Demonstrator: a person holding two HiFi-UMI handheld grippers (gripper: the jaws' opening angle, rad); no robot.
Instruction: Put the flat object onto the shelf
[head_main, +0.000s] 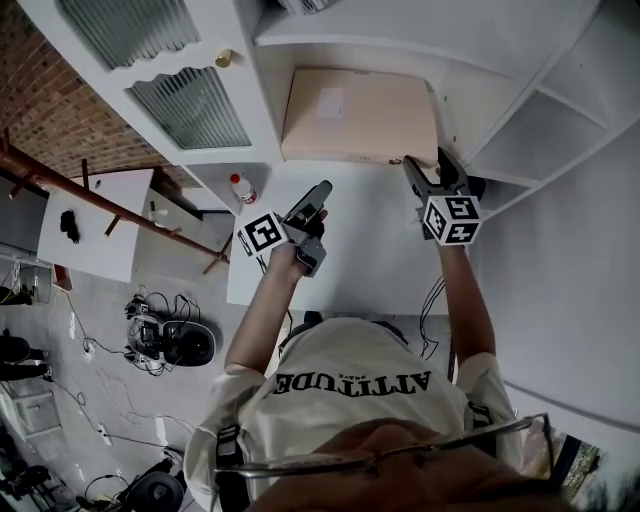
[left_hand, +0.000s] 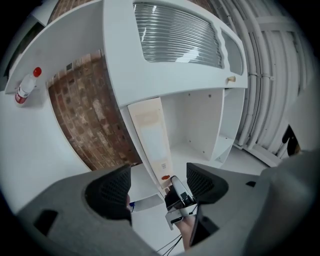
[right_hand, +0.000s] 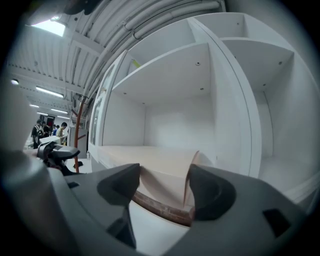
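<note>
The flat object is a pale beige board (head_main: 360, 115) lying flat on the white cabinet's lower shelf (head_main: 470, 100). Its front edge reaches the shelf's lip. My right gripper (head_main: 425, 165) is at the board's front right corner with its jaws apart; in the right gripper view the board (right_hand: 160, 160) has its near edge showing between them. My left gripper (head_main: 318, 192) hovers open over the white table, short of the board's front edge, holding nothing. The left gripper view shows the board (left_hand: 150, 135) and the right gripper (left_hand: 177, 197) beyond its own jaws.
A small white bottle with a red cap (head_main: 242, 188) stands at the table's (head_main: 350, 255) back left. Ribbed-glass cabinet doors (head_main: 190, 105) with a brass knob (head_main: 224, 59) hang to the left. Further white compartments (head_main: 560, 130) lie to the right. Cables and gear litter the floor (head_main: 160, 335).
</note>
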